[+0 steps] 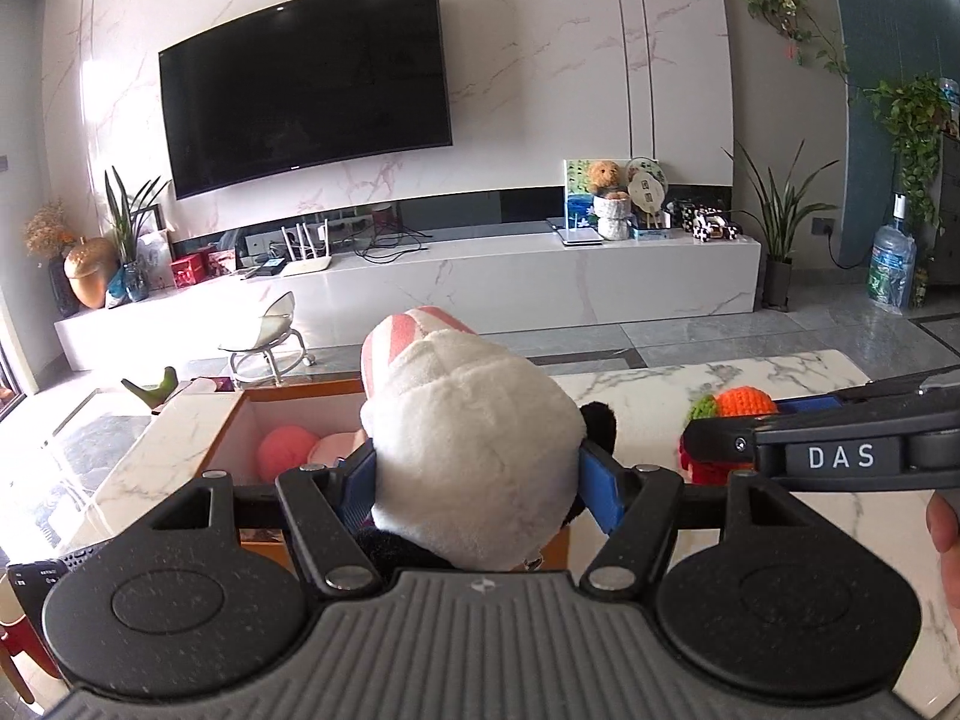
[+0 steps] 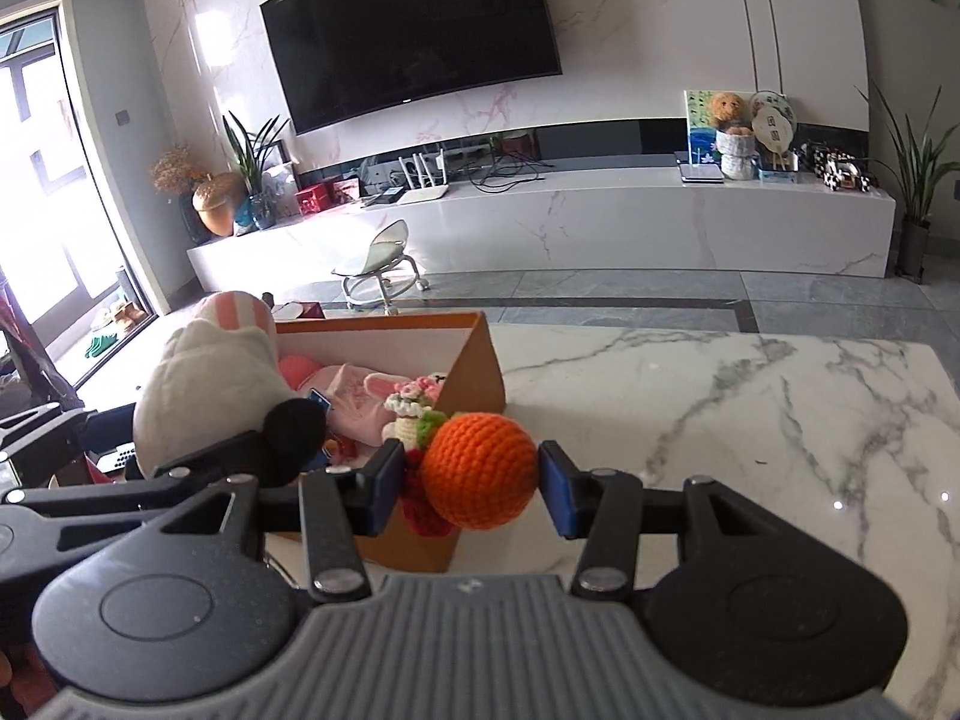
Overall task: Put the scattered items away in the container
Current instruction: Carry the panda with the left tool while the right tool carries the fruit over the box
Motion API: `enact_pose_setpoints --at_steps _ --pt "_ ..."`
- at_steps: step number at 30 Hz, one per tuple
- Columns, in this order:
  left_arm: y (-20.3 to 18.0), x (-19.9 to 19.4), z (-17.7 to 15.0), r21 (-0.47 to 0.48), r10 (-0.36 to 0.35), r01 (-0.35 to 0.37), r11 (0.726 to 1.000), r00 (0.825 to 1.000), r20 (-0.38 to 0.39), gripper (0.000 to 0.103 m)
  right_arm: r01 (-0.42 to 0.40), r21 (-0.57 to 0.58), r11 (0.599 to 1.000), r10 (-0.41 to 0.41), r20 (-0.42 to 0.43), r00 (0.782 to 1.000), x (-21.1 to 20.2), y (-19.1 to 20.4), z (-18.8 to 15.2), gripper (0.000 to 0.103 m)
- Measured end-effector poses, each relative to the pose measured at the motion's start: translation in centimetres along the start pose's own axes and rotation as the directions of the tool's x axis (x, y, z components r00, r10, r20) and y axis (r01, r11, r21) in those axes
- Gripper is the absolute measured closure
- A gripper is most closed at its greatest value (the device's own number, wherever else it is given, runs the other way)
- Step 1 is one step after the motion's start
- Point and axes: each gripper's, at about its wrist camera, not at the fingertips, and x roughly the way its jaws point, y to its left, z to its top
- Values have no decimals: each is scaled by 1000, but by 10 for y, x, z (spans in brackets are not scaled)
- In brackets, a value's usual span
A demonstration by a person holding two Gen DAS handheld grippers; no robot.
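Note:
My left gripper [image 1: 480, 489] is shut on a white plush toy [image 1: 474, 444] that has a pink-striped part and a black ear. It holds the toy over the near end of an open orange cardboard box [image 1: 231, 420]. My right gripper [image 2: 474, 489] is shut on an orange crocheted ball [image 2: 480, 468] with green and red knitted bits, just in front of the box [image 2: 474, 372]. Inside the box lie a pink ball [image 1: 287, 450], a pink rabbit plush [image 2: 360, 402] and small crocheted flowers [image 2: 414, 396]. In the right wrist view the white plush toy [image 2: 210, 384] hangs at the left.
The box stands on a white marble table [image 2: 720, 408] whose surface stretches to the right. Beyond it are grey floor tiles, a small wheeled stool [image 2: 378, 270], a long white TV bench [image 2: 600, 222] and a wall-mounted TV. A person's thumb [image 1: 945, 522] shows at the right edge.

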Motion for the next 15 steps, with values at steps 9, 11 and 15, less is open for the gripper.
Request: enact_pose_setpoints --at_steps 9,11,15 --pt "48 33 17 -26 7 -7 1000 1000 -28 24 -21 -68 997 21 -3 1000 36 31 24 52" --pt "58 45 18 -33 -1 -1 999 999 -52 24 -22 -80 997 22 -6 1000 47 34 31 52" --pt "71 73 17 -45 -38 33 998 994 -106 24 -11 -104 995 10 -13 1000 69 38 40 52"
